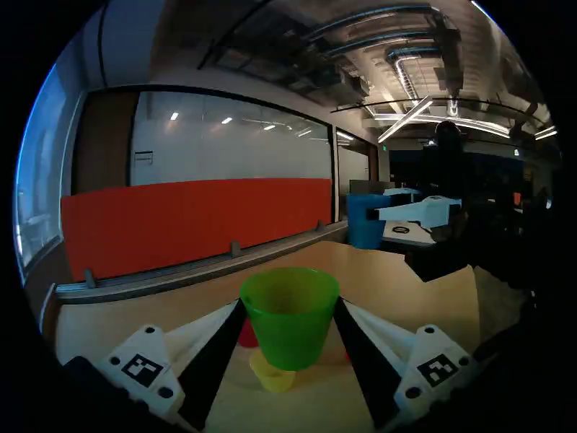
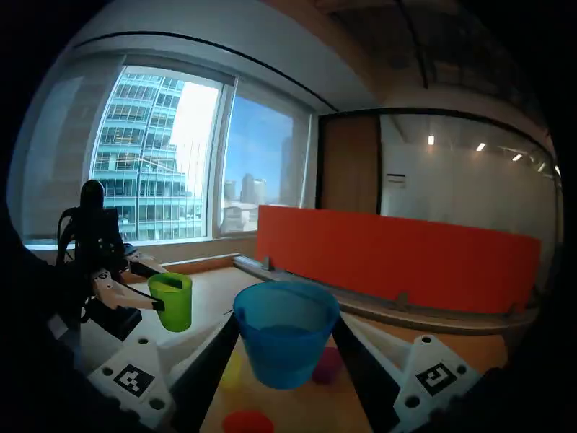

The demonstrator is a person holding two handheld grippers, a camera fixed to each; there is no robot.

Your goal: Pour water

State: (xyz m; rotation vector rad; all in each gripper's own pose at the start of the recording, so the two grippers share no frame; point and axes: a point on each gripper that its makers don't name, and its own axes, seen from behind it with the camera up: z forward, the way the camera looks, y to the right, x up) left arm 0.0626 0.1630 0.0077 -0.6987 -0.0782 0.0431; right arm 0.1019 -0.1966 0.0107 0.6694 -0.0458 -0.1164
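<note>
Clamping a translucent green plastic cup (image 1: pixel 290 339) between its two fingers, the left gripper (image 1: pixel 290 307) is pressing on both sides of the cup and holding it upright over the pale wooden table (image 1: pixel 404 289). Below it, a small yellow cup (image 1: pixel 272 373) is sitting on the table. The right gripper (image 2: pixel 286 325) is likewise gripping a translucent blue plastic cup (image 2: pixel 286 353), with both fingers bearing on its wall and the cup upright. What looks like a water surface is showing below the blue cup's rim. Seen from the right gripper view, the two cups are standing well apart, with the green one off to the left. A long orange partition panel (image 2: pixel 404 252) is running along the far edge of the table.
</note>
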